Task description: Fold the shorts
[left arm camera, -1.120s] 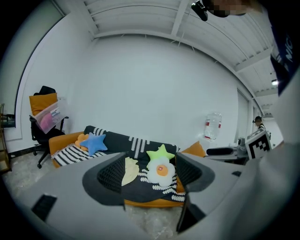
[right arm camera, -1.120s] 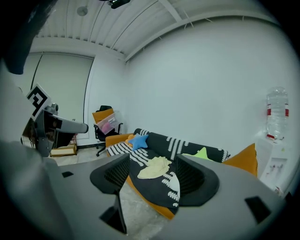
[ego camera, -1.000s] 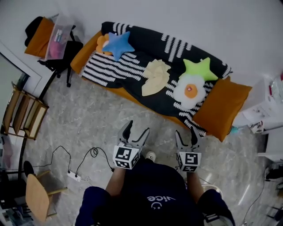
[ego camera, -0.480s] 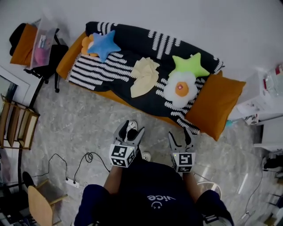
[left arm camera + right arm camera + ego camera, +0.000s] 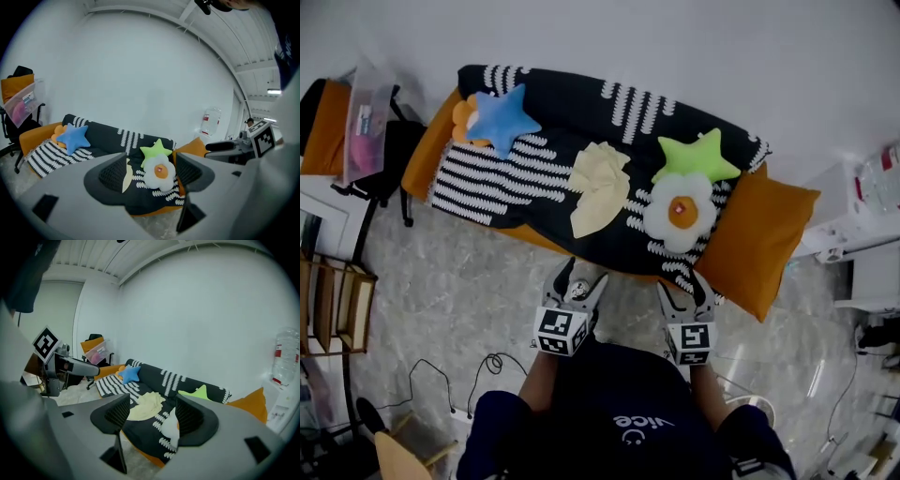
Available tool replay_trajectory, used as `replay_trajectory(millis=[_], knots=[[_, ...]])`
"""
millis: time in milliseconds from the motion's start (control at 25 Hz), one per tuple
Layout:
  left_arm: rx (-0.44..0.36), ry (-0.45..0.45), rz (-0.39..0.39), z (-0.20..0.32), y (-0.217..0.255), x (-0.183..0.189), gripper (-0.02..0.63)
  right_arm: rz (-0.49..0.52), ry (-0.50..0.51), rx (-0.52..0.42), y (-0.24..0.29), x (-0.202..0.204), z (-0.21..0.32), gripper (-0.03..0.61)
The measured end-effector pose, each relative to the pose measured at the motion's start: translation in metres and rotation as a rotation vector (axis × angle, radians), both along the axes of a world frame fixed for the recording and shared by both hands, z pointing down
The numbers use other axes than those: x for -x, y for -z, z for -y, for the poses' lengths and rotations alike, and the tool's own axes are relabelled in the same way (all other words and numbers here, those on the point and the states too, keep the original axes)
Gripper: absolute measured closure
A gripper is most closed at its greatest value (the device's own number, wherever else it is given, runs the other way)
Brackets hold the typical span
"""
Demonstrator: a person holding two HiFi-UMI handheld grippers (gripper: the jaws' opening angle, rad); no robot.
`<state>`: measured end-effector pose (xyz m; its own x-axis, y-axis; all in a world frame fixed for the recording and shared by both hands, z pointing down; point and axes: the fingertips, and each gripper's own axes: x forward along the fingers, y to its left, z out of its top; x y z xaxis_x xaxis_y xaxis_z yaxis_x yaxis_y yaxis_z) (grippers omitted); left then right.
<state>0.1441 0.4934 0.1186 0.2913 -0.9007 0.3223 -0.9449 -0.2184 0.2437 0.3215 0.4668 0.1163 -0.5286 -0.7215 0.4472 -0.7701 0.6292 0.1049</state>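
Shorts (image 5: 600, 187) are lying crumpled on the sofa's (image 5: 422, 161) black patterned throw (image 5: 581, 98), between the blue star pillow (image 5: 499, 120) and the fried-egg cushion (image 5: 678, 211). They're too bunched to tell waistband from legs. Left tool (image 5: 581, 277) and right tool (image 5: 684, 289) are hovering at the sofa's front edge, both spread wide and gripping nothing. Left gripper view is showing only a sliver of the shorts past its jaw.

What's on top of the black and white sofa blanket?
Pale yellow shorts, a blue star cushion over an orange one, a green star cushion, a fried-egg cushion. The black-and-white blanket hides the seat.
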Motion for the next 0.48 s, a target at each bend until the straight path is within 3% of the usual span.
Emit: replay_trajectory(millis=[480], knots=[[0.029,-0.101,0.025,0.104,-0.004,0.075,0.291,-0.043,-0.002,0.032,-0.010,0.079,0.095,0.304]])
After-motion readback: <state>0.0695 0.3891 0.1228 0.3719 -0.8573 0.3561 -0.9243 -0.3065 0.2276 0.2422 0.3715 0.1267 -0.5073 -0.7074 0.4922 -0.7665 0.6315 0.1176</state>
